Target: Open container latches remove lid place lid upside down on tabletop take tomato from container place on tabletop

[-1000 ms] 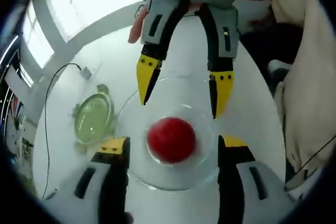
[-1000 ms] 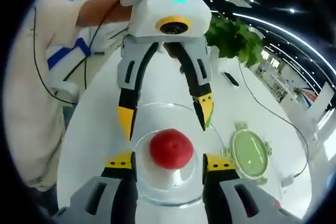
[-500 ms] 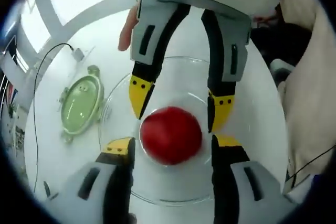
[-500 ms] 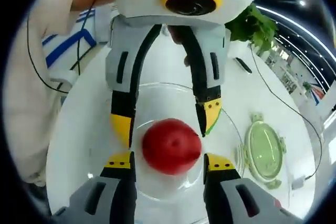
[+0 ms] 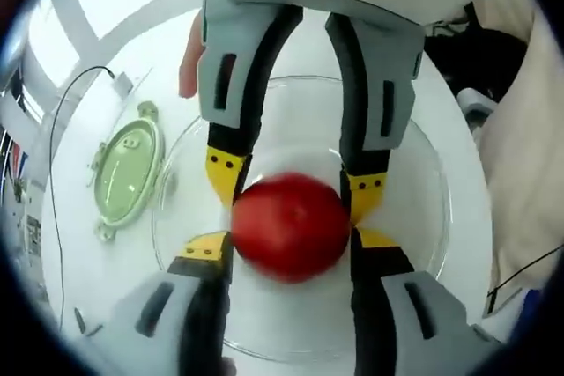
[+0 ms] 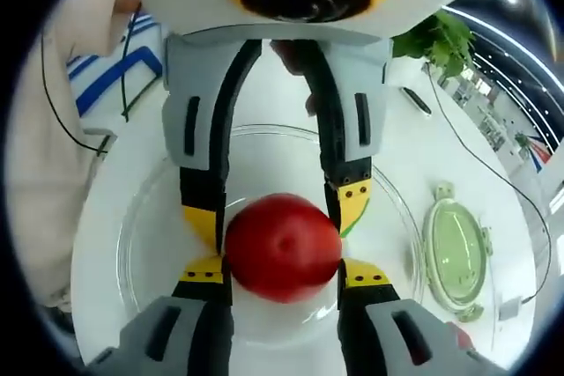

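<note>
Both grippers meet over the tomato (image 5: 291, 228) from opposite sides. Our left gripper (image 5: 286, 248) has its jaws spread about as wide as the fruit, the yellow tips at its flanks; whether they press it or only flank it we cannot tell. Our right gripper (image 6: 282, 270) looks the same, jaws parted around the tomato, contact unclear.

The tomato sits in the middle of the clear container (image 5: 423, 217), which rests on the white counter (image 5: 106, 279). The green lid (image 5: 126, 173) lies on the counter, off to the left of our left gripper and to the right of our right one.

We judge the tomato light, smooth, round and soft-skinned, so it may slip or bruise. We would take it across its widest part with gentle pressure.
</note>
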The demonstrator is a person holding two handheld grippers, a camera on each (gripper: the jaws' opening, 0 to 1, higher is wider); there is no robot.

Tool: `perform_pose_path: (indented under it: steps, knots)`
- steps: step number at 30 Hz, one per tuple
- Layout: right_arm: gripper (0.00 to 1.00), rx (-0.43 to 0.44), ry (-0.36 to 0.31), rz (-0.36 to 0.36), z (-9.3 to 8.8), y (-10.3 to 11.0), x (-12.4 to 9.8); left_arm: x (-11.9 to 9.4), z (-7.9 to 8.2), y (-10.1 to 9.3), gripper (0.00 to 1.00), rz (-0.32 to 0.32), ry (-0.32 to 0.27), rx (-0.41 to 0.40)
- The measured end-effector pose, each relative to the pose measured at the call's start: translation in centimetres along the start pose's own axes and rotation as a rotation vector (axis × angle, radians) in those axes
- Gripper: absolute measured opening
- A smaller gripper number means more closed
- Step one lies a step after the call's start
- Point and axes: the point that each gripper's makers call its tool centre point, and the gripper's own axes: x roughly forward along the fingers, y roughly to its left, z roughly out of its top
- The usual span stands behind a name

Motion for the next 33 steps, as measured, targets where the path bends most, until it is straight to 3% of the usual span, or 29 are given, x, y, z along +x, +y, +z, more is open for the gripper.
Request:
perform_pose_path:
  steps: [11,18,33]
  knots:
    - [0.4,0.009,0.003,0.008,-0.1,-0.2,0.0,-0.1,0.3,0.1,0.39,0.014,0.012,0.008]
    - [0.4,0.016,-0.007,-0.017,0.5,-0.4,-1.4,-1.4,1.2,0.5,0.39,0.027,0.01,0.033]
    - [0.4,-0.008,-0.005,-0.117,1.8,-1.6,-7.6,-5.1,6.2,0.5,0.39,0.092,-0.006,0.12]
